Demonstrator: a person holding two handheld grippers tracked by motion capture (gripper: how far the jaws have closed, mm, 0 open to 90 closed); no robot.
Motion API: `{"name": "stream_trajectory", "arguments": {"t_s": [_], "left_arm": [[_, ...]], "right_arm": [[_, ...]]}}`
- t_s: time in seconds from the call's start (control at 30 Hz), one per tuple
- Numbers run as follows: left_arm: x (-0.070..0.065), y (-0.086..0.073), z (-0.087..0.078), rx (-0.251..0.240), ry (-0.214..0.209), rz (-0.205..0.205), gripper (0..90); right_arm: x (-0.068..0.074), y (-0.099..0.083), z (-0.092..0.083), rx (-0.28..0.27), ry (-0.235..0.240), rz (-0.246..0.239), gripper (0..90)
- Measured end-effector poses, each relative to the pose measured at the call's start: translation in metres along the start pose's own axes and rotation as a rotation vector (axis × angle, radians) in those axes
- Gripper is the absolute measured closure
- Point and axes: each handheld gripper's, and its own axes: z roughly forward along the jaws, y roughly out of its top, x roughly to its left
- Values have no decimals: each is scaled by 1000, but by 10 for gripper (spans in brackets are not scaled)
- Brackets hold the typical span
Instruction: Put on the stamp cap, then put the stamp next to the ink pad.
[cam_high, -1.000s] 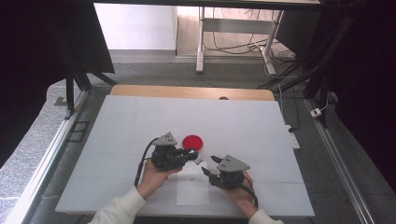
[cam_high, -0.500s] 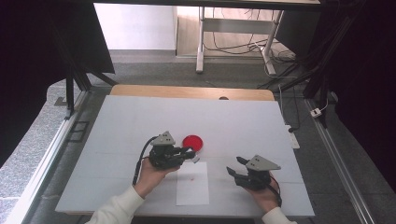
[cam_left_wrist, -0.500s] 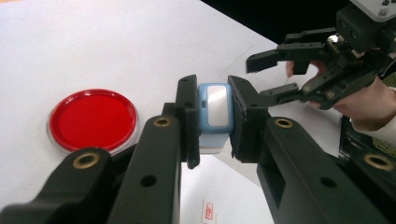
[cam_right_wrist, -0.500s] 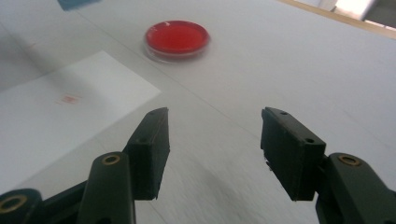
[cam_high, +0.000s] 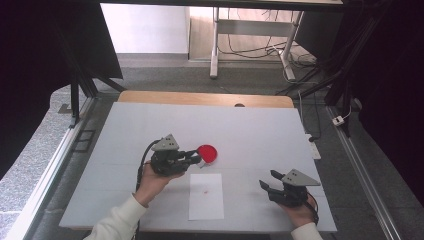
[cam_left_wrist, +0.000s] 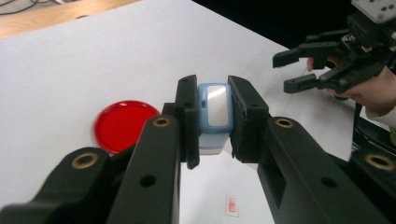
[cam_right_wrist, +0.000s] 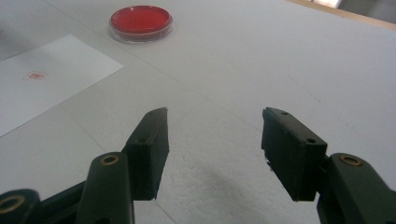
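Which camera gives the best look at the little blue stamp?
The left gripper view: the stamp sits close up, clamped between the black jaws. The high view shows just a pale speck at the left gripper, beside the red dish.

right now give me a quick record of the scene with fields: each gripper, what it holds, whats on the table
left gripper: shut on a small blue and white stamp, held above the table near the red dish
right gripper: open, nothing between the jaws, off to the near right of the table
red dish: flat on the table, beyond the paper
paper: white sheet, small red mark on it
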Motion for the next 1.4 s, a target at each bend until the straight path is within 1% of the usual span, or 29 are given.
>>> {"name": "stream_trajectory", "arguments": {"t_s": [0.07,0.2,0.3,0.33,0.4,0.47,0.53,0.67,0.7,0.73,0.77,0.83,0.97,1.0,1.07,1.13,1.23,1.33,1.4], "left_arm": [[5,1,-4,-9,11,-9,745],[13,2,-10,-25,32,-29,745],[19,2,-11,-27,51,-33,745],[21,2,-11,-24,54,-35,745],[25,1,-9,-17,64,-39,745],[29,0,-7,-5,84,-37,744],[32,-2,-3,13,113,-31,744],[39,-4,4,40,153,-27,744],[41,-4,6,44,160,-28,744],[44,-5,9,51,169,-28,744],[46,-5,12,59,180,-27,743],[50,-7,19,73,202,-21,744],[60,-11,33,107,237,-29,744],[61,-12,36,124,247,-22,744],[62,-14,41,157,271,4,744],[63,-15,45,179,284,13,744],[66,-18,49,199,290,9,744],[69,-20,52,205,297,0,742],[70,-21,54,207,294,-5,742]], "right_arm": [[1,0,0,2,-1,-14,411],[2,1,0,-5,1,-11,411],[2,1,-1,-8,2,-14,411],[2,1,-1,-3,-3,-19,411],[1,1,-1,-11,-5,-20,411],[1,1,-1,-9,-7,-21,411],[1,1,-1,-3,-9,-27,411],[2,1,1,5,-9,-38,411],[2,1,1,11,-15,-46,411],[2,1,2,6,-16,-47,411],[3,1,1,14,-23,-52,411],[2,1,2,15,-21,-53,411],[2,0,2,24,-23,-57,411],[2,0,2,26,-24,-56,411],[3,0,3,27,-23,-56,411],[3,0,3,29,-23,-58,411],[3,0,3,32,-23,-61,411],[3,-1,4,29,-23,-64,411],[3,-1,4,31,-24,-66,411]]}}
